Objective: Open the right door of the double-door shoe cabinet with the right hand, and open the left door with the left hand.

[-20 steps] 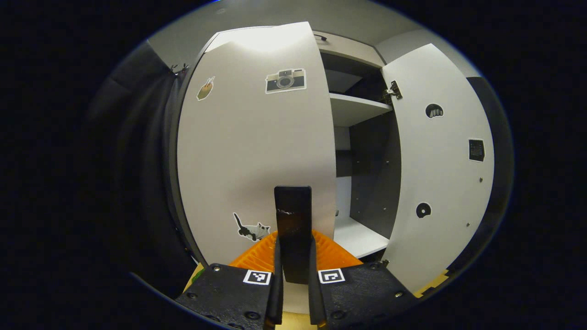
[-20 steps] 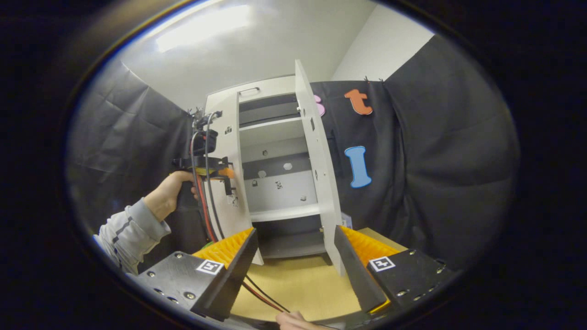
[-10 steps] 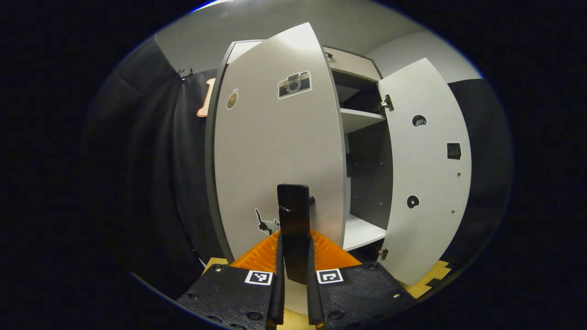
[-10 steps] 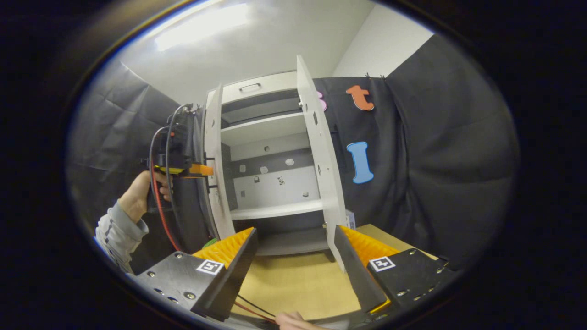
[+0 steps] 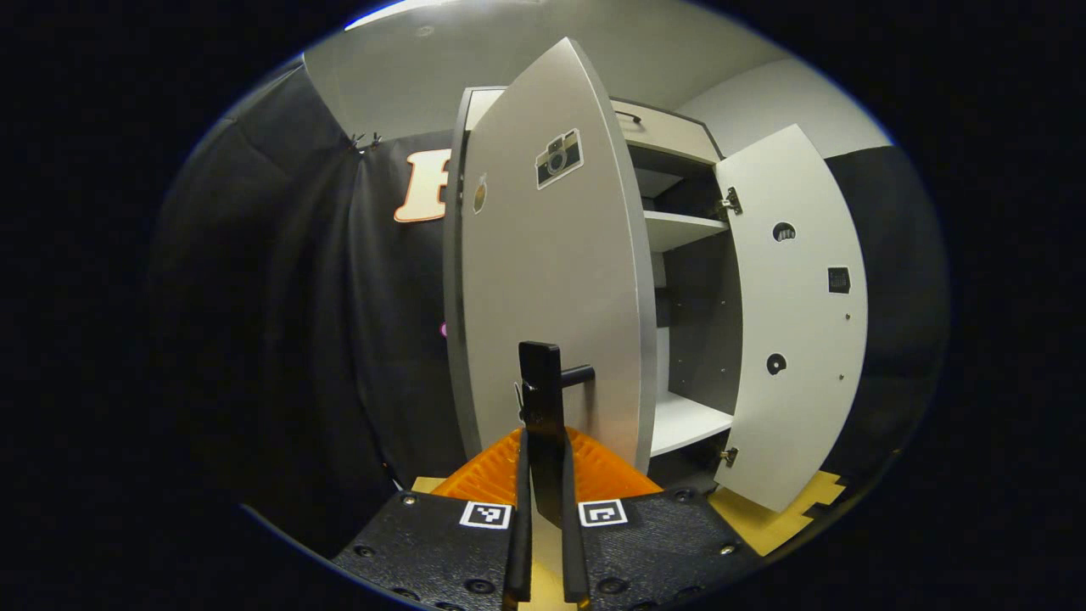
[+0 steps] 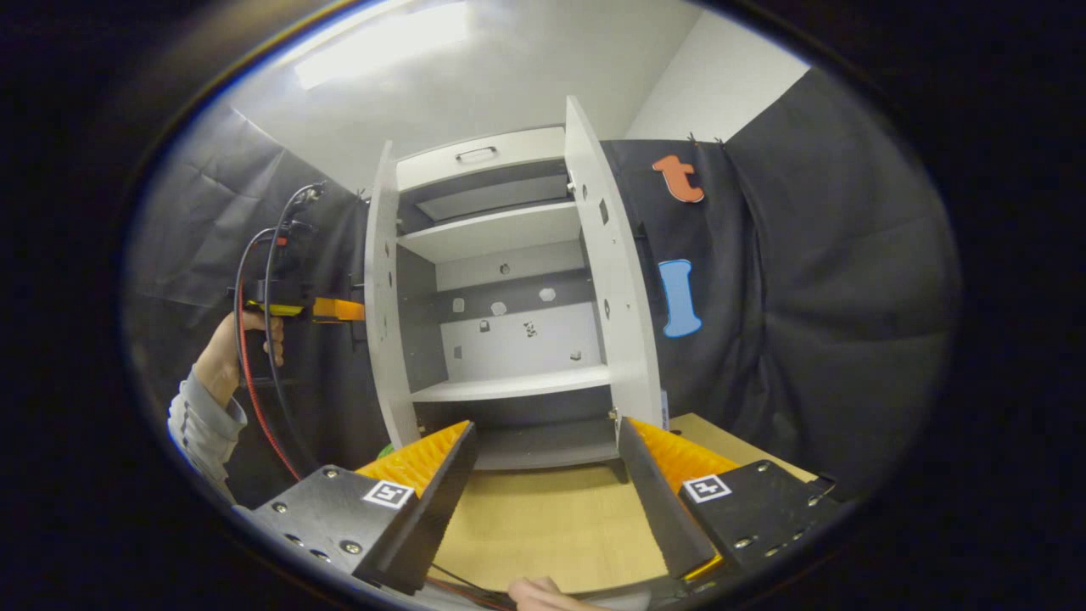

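The white shoe cabinet stands with both doors swung out. In the left gripper view, the left door, with a camera sticker, is close ahead and seen nearly edge-on. Its black handle sits between the fingers of my left gripper, which is shut on it. The right door hangs wide open beyond. In the right gripper view, the left door and right door frame the bare shelves. My right gripper is open and apart from the cabinet, holding nothing. A hand holds the left gripper at the left door.
The cabinet stands on a tan wooden surface. Black cloth walls the booth to the right and left. A grey sleeve and red and black cables hang at the left. A fingertip shows at the bottom edge.
The left door has swung farther out, pulled by the left gripper on its handle. The right gripper has stayed open, its view shifting only slightly.
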`<state>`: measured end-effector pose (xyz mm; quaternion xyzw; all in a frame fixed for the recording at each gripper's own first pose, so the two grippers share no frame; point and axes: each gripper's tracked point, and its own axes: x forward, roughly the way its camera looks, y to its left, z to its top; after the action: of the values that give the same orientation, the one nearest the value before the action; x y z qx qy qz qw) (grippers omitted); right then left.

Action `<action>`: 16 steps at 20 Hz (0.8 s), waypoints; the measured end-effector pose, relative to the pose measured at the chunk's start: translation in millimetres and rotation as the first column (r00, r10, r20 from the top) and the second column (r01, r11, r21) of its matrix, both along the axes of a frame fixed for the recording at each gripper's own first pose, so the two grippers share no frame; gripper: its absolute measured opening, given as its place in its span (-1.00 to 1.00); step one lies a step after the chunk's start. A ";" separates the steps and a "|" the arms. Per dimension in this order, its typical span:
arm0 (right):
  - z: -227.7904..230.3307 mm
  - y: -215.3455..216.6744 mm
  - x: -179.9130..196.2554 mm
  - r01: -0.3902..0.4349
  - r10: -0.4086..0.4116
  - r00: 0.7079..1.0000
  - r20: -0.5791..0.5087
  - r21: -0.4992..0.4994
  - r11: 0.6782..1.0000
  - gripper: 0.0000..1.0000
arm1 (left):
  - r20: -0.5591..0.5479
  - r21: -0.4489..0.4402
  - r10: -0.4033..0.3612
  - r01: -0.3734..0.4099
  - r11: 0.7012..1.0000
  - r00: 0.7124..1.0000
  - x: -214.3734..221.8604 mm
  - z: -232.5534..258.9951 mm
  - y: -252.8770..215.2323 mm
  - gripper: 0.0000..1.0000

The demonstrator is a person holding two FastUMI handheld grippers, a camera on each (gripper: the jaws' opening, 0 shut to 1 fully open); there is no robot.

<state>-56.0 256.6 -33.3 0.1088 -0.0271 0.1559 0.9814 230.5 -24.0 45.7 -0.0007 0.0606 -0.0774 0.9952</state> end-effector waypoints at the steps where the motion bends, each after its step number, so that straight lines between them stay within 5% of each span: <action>1: -0.9 2.1 1.3 -0.001 0.001 1.000 -0.004 -0.002 1.000 0.98 | 0.002 0.009 0.015 -0.015 1.000 1.000 -0.4 0.0 6.7 -0.73; 12: -5.3 24.6 7.6 -0.008 0.008 1.000 -0.020 -0.037 0.999 0.98 | 0.035 0.055 0.126 -0.128 0.990 0.991 -0.9 4.4 43.3 -0.99; 16: -9.1 24.6 10.1 -0.001 0.000 0.999 -0.032 -0.039 0.999 0.99 | 0.035 0.002 0.085 -0.085 0.996 0.996 1.3 3.3 27.5 -0.99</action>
<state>-45.9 281.2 -42.4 0.0921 -0.0083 0.1549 0.9836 231.8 3.5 49.0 -0.0004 0.0435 -0.0349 0.9984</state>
